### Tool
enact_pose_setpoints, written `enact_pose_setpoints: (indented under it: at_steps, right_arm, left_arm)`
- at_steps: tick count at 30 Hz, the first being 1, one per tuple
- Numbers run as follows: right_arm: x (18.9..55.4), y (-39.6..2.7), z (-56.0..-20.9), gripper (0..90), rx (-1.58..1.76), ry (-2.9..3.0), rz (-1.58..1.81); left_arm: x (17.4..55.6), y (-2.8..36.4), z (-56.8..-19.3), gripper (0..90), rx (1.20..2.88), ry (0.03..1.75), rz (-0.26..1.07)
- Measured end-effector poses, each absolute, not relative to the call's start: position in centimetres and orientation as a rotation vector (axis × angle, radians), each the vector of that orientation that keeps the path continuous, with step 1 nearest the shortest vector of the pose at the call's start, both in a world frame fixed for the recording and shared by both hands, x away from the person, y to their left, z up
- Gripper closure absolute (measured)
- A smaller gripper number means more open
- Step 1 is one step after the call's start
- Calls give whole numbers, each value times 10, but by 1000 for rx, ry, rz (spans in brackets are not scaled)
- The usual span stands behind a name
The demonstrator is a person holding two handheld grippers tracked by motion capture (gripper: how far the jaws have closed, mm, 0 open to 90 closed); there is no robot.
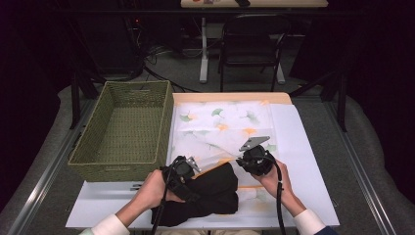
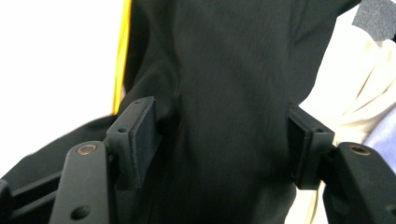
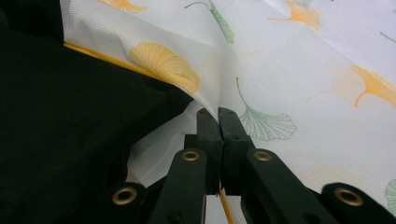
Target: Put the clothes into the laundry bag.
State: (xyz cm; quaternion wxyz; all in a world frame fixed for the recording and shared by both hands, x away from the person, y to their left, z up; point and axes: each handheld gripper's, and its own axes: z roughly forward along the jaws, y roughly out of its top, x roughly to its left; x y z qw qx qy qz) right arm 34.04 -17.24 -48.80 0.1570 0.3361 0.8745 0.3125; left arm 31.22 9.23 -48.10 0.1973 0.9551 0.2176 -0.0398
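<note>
At counter's near edge (image 1: pixel 313 161): black garment (image 1: pixel 210 193) bunched atop leaf-print cloth (image 1: pixel 225 122), beside woven basket (image 1: pixel 122 132). Left gripper (image 2: pixel 219 140) released, jaws spread either side of the dark fabric, pads seemingly not pressing. Right gripper (image 3: pixel 218 116) clenched on a raised fold of the printed cloth, just beside the garment.

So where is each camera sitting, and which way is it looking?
High view: above the person's side, facing forward and down at the table; both forearms show.
Left gripper view: on the left gripper, jaws apart around the black cloth.
Right gripper view: on the right gripper, pinching the leaf-print cloth.
Shared: all show the black cloth.
</note>
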Motion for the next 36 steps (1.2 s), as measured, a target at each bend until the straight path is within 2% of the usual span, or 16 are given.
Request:
enact_pose_setpoints:
  at_steps: [3,6,10,15,18,26,31,34,36]
  right_arm:
    - [341,-172,-488,890,959,2504,893]
    - [341,-172,-488,890,956,2504,891]
    - [341,-172,-487,891,953,2504,890]
    - [341,-172,-486,890,956,2503,890]
    - [340,-172,-482,891,954,2498,896]
    - [335,-171,-467,891,948,2463,943]
    - [335,-170,-468,890,949,2468,938]
    - [335,-171,-470,891,952,2470,934]
    - [335,-171,-470,891,954,2471,935]
  left_arm:
    - [312,100,-482,284,2681,591,-133]
    - [313,108,-490,281,2662,566,-180]
    - [312,109,-503,374,2622,539,-220]
    - [307,109,-504,603,2596,542,-184]
    - [304,110,-501,649,2577,594,-169]
    - [302,105,-478,654,2468,770,-126]
    - [308,100,-494,644,2468,892,-147]
    - [308,100,-499,604,2475,889,-146]
    - [308,102,-498,538,2487,863,-123]
